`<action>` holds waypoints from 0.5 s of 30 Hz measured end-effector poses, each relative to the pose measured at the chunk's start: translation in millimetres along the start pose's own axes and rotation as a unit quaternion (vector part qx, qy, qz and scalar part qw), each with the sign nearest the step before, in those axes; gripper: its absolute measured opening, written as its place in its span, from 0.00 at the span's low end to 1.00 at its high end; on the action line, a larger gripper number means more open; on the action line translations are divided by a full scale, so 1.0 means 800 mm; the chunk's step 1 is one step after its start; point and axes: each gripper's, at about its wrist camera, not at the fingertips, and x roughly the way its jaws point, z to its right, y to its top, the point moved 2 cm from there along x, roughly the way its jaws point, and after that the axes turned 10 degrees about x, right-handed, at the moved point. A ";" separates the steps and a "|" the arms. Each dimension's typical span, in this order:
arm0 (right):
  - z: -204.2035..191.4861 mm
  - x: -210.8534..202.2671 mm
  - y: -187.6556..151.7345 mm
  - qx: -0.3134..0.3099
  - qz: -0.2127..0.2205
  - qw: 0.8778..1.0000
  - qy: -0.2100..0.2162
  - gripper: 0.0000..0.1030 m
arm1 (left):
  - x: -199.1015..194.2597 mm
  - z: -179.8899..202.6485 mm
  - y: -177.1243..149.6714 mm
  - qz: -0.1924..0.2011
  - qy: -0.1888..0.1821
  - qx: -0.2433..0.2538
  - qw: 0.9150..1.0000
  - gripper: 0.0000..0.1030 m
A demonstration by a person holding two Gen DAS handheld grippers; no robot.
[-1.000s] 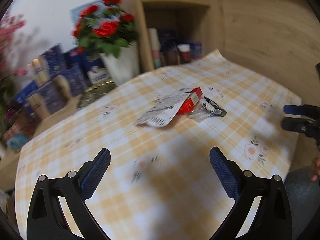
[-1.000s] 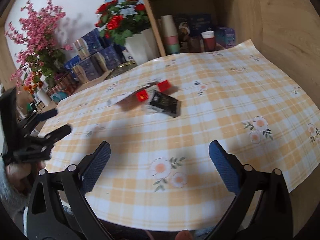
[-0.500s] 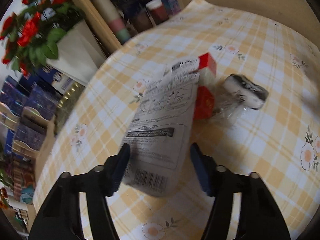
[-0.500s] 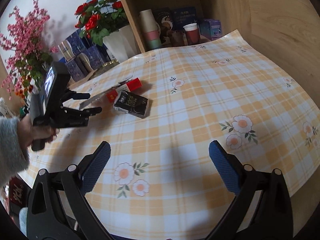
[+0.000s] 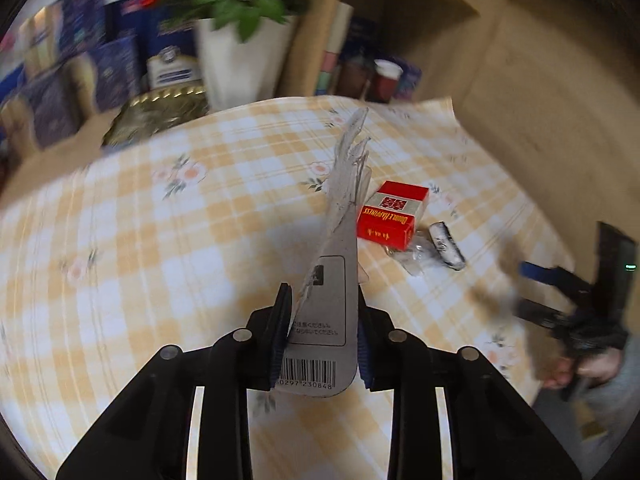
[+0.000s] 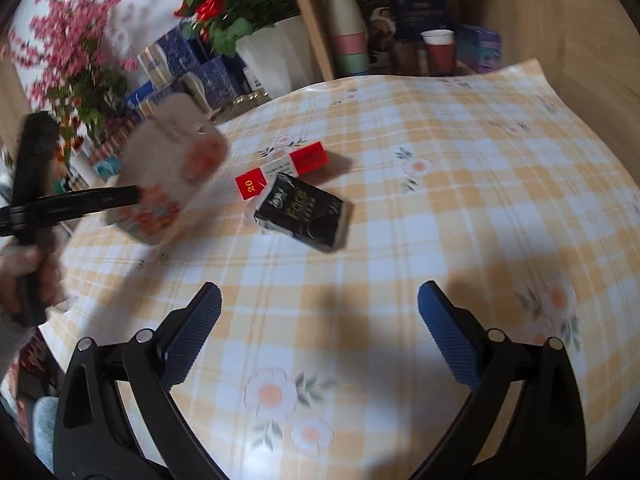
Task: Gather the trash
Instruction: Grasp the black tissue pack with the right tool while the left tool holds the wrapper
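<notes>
Left gripper (image 5: 322, 344) closed in on flat card packet (image 5: 334, 280), jaws just closing, now clamped near barcode end. Packet light, floppy, bent. Right gripper (image 6: 320, 326) gaped apart, empty.

1. We see the counter (image 6: 460, 208) with a shelf unit (image 6: 308, 20) behind it at its far edge.
2. On the counter, near its middle, a cigarette pack (image 5: 394, 216) lies with a dark packet (image 6: 304, 212) just beside it, on the nearer side in our right wrist view.
3. The flat wrapper (image 5: 332, 304) stands off the counter between the pads of our left tool (image 5: 322, 344), left of the cigarette pack.
4. Our right tool (image 6: 320, 332) hangs over the near part of the counter, well apart from both packs.
5. A flower pot (image 6: 280, 56) and boxes (image 6: 188, 64) stand behind the counter, left of the shelf unit; cups (image 6: 348, 28) sit in the shelf.
</notes>
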 end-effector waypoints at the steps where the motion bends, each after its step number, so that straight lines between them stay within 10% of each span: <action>1: -0.005 0.008 0.005 -0.009 -0.003 1.000 -0.004 0.94 | -0.010 -0.003 -0.010 0.003 -0.001 -0.013 1.000 0.27; 15: -0.061 0.099 0.037 -0.243 -0.066 0.963 -0.099 0.66 | -0.104 -0.001 -0.117 0.033 -0.049 -0.112 0.992 0.27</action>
